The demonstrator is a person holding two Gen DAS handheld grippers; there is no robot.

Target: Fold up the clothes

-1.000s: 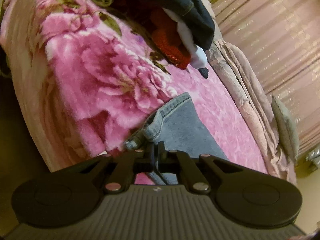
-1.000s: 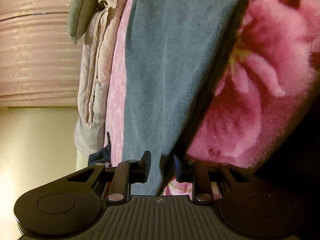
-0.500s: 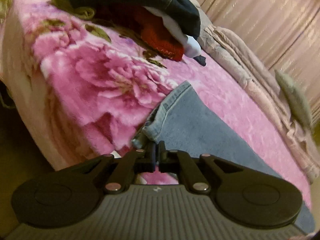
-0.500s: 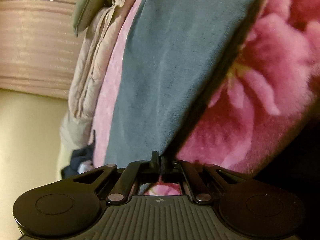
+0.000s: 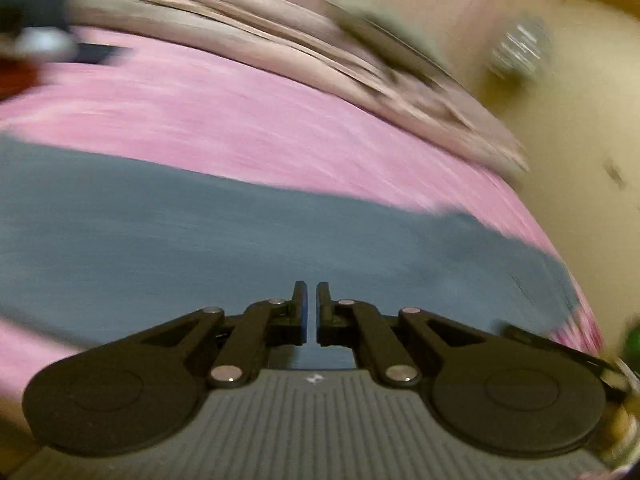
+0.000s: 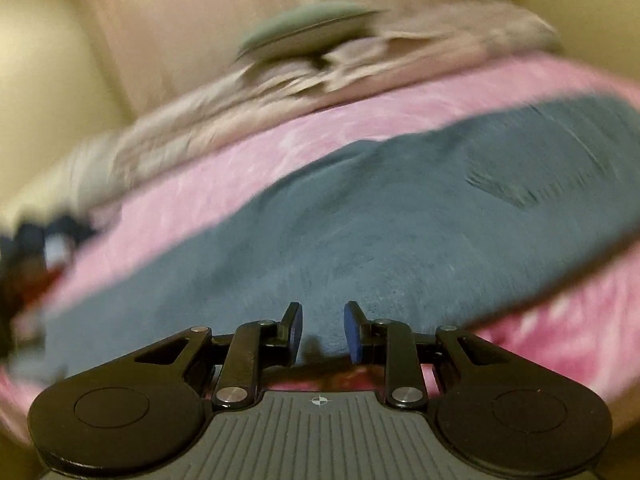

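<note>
A grey-blue pair of jeans lies stretched flat across the pink floral blanket; it also shows in the right wrist view. My left gripper hangs over the jeans with its jaws a narrow slit apart and nothing between them. My right gripper is open and empty just above the near edge of the jeans. Both views are motion-blurred.
A beige quilt runs along the far side of the bed, with a grey-green cushion on it. A pile of dark and red clothes sits at the left end. A cream wall lies beyond.
Both grippers have let go of the jeans' edges and swung round to face across the bed. The right jaws were shut and are now open. The left jaws have parted slightly.
</note>
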